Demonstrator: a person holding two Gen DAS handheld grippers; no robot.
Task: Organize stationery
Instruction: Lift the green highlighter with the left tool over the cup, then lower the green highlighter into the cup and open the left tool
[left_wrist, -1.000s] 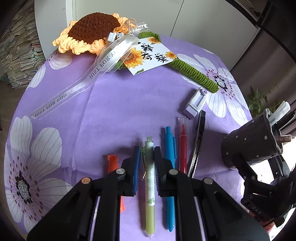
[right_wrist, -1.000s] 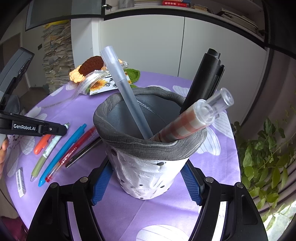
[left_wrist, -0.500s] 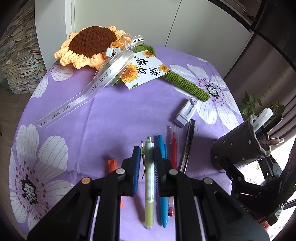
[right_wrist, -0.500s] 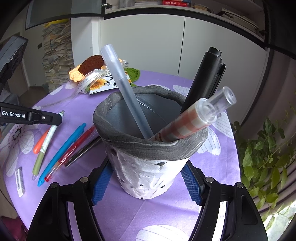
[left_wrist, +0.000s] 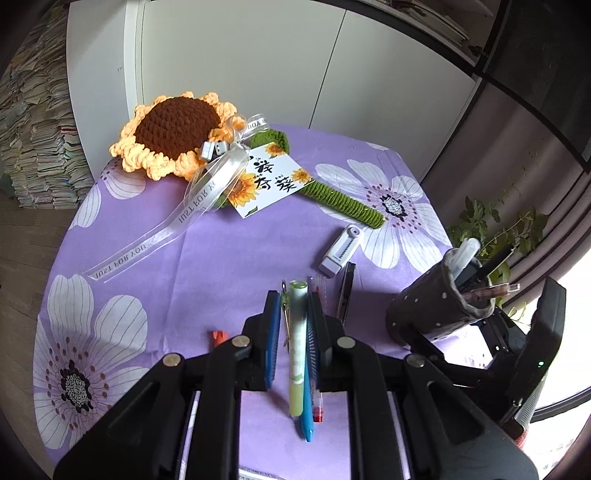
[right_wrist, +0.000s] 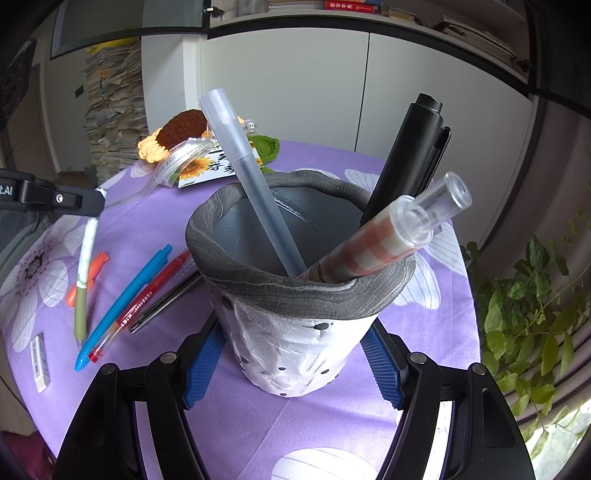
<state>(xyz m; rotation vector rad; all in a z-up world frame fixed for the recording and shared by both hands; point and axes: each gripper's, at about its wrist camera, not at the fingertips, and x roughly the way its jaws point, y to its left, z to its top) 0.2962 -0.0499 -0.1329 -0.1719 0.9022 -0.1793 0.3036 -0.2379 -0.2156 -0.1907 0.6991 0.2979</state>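
Observation:
My left gripper (left_wrist: 293, 314) is shut on a green-and-white pen (left_wrist: 297, 347) and holds it lifted above the purple tablecloth; the pen hangs down from the fingers in the right wrist view (right_wrist: 84, 273). My right gripper (right_wrist: 291, 354) is shut on the sides of a grey-rimmed white pen holder (right_wrist: 295, 295), which stands at the right in the left wrist view (left_wrist: 439, 306). The holder contains a frosted pen (right_wrist: 243, 184), a black marker (right_wrist: 410, 155) and a checked tube pen (right_wrist: 384, 240). A blue pen (right_wrist: 125, 299), a red pen (right_wrist: 147, 299) and a black pen (right_wrist: 166, 301) lie on the cloth.
A crochet sunflower (left_wrist: 177, 133) with ribbon and card lies at the far side. A white correction tape (left_wrist: 341, 251) lies mid-table. An orange marker (right_wrist: 90, 273) and a white eraser (right_wrist: 38, 360) lie at the left. A plant (right_wrist: 528, 314) stands past the right edge.
My left gripper has risen with the green pen, lifting it off the cloth and away from the other pens. The right gripper and holder have stayed put.

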